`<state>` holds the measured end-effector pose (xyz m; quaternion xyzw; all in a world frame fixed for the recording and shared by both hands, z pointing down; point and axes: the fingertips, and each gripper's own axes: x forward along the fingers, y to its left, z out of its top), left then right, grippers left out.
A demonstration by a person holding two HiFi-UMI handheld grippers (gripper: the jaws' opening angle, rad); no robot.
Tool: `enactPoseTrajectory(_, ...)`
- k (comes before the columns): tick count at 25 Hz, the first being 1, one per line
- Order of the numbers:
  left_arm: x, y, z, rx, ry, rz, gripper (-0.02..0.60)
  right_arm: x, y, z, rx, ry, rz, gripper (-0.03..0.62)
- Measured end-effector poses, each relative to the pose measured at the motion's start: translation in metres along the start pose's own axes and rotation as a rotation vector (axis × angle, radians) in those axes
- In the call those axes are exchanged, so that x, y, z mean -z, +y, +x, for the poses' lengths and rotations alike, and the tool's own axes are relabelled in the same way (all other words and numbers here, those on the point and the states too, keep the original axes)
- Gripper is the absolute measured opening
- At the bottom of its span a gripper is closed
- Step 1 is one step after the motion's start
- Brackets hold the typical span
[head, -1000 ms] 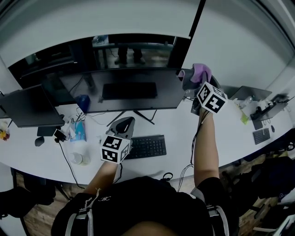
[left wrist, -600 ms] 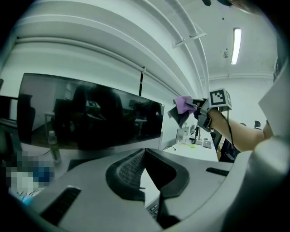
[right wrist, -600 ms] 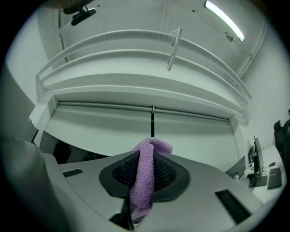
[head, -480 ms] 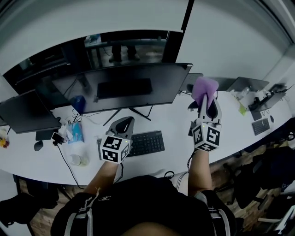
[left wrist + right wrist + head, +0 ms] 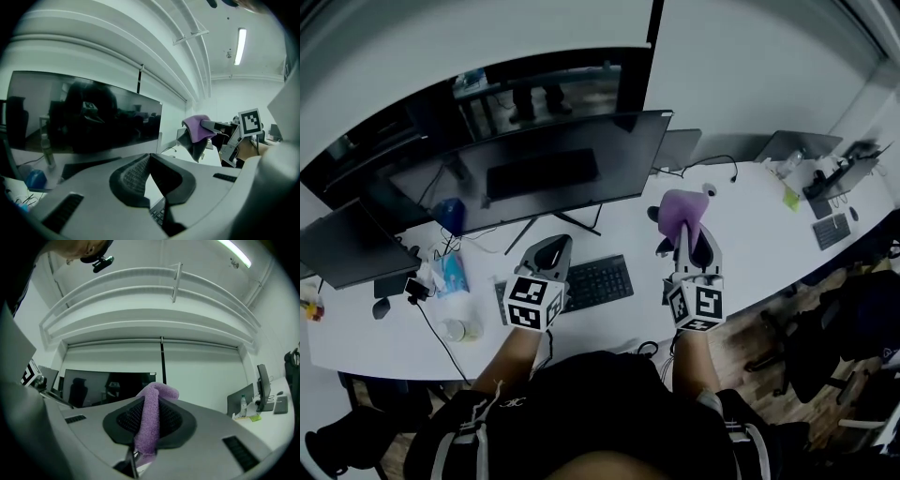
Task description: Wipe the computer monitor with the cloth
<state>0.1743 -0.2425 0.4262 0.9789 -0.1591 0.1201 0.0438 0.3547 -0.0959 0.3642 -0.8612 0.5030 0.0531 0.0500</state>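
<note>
Presently: purple cloth (image 5: 680,208), pinched between the closed jaws of the right gripper (image 5: 686,232), held over the desk (image 5: 750,220) right of the keyboard (image 5: 598,281), well apart from the monitor (image 5: 553,173). No screen contact; whether wiping is pending or finished cannot be told. Left gripper (image 5: 547,251): jaws together, empty, above the keyboard's left end. Both forearms forward, jaws aimed screenward.
</note>
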Motion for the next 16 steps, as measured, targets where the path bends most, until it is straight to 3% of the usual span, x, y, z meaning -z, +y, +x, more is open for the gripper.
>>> enactPoseTrajectory(16, -0.0013, 0.0017, -0.0021, 0.026, 0.006, 0.007, 0.012, 0.011, 0.0107, -0.0012, 0.004, 0.037, 0.004, 0.075)
